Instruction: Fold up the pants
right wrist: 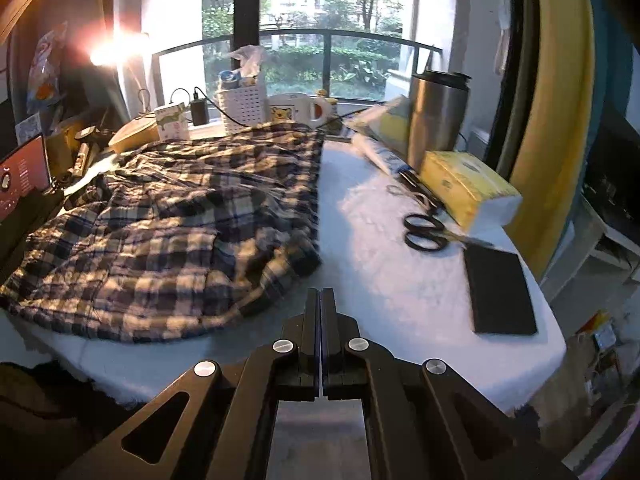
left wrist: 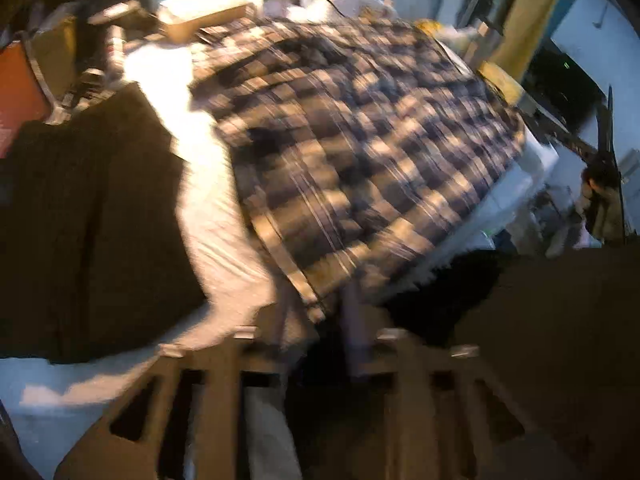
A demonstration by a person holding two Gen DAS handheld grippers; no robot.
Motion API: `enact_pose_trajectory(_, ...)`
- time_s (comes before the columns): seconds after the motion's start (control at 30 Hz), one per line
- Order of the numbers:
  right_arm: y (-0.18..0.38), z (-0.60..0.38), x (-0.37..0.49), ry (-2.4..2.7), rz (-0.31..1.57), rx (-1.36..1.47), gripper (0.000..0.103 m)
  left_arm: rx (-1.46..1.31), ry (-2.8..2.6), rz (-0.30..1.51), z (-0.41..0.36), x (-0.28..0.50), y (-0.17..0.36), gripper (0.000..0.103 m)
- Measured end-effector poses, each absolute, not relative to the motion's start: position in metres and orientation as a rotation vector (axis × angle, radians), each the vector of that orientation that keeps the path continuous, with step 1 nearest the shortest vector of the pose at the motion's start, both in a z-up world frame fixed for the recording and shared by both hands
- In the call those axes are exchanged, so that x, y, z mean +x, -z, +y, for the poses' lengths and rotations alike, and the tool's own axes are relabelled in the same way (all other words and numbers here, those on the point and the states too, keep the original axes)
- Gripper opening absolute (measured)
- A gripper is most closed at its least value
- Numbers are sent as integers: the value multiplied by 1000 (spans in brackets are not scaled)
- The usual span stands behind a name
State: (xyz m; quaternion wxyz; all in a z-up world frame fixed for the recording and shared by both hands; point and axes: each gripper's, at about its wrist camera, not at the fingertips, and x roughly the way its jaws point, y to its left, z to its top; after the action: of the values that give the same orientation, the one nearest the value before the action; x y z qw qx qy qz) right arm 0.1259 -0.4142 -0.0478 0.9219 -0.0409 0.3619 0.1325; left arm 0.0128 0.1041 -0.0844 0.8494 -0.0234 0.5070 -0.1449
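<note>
Lying rumpled on the white padded table (right wrist: 400, 280), the plaid pants (right wrist: 168, 232) fill its left half in the right wrist view, one long straight edge running down the middle toward the window, the near end bunched in loose folds. We judge the fold unfinished: the cloth is heaped, not squared, probably dropped there so both hands can take new corners.

The right gripper (right wrist: 320, 300) hovers just off the near corner of the pants, its two fingers pressed flat together with nothing between them, so we read it as empty. The left gripper (left wrist: 316, 332) is badly blurred; its fingers stand partly apart at the near plaid hem, and we cannot tell whether the pads pinch cloth or only frame it.

We see a second dark garment (left wrist: 92, 220) lying left of the pants in the left wrist view, apart from them across a strip of white.

Clutter lines the right and far edges: black scissors (right wrist: 426, 232), a dark flat slab (right wrist: 500, 292), a yellow tissue box (right wrist: 468, 188), a steel tumbler (right wrist: 438, 112), a white basket (right wrist: 244, 104), a mug (right wrist: 296, 110). We figure they are pushed aside to leave folding space.

Behind is a big window (right wrist: 332, 20) with a railing and trees, low sun glaring at left.
</note>
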Motion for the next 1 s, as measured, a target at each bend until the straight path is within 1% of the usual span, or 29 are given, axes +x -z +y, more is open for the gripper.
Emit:
enact_pose_trajectory(0.03,49,-410,131,-274,745,-89,1,-60,283,1043,112,15,78,63)
enact_pose_trajectory(0.1,52,-403,141,-281,750,-101,2,-90,254,999,123,18,68,63)
enact_pose_trajectory(0.17,57,-399,151,-275,763,-114,17,-91,220,971,131,30,60,63)
enact_pose_trajectory(0.2,60,-398,156,-276,768,-110,50,-74,197,953,133,38,58,63)
enact_pose_trajectory(0.23,64,-398,161,-279,772,-97,89,-58,184,938,134,45,56,63)
enact_pose_trajectory(0.27,67,-399,166,-282,773,-81,98,-35,169,919,132,56,55,63)
enact_pose_trajectory(0.43,79,-395,186,-321,804,-50,97,64,159,863,131,117,64,63)
enact_pose_trajectory(0.63,52,-388,211,-320,742,-74,97,123,122,887,130,179,80,63)
enact_pose_trajectory(0.77,35,-383,253,-352,737,-82,97,149,128,905,128,206,88,63)
enact_pose_trajectory(0.8,35,-382,265,-372,745,-73,95,155,131,914,127,210,90,63)
enact_pose_trajectory(0.83,37,-380,280,-391,765,-59,89,162,135,929,126,217,94,63)
enact_pose_trajectory(0.9,48,-375,314,-407,821,-41,82,186,148,950,123,224,102,63)
enact_pose_trajectory(0.93,52,-371,325,-416,841,-35,81,202,156,956,121,227,106,63)
enact_pose_trajectory(0.97,58,-368,342,-442,876,-24,81,211,161,961,120,229,109,61)
enact_pose_trajectory(1.0,63,-364,352,-460,896,-18,81,205,179,965,119,231,112,51)
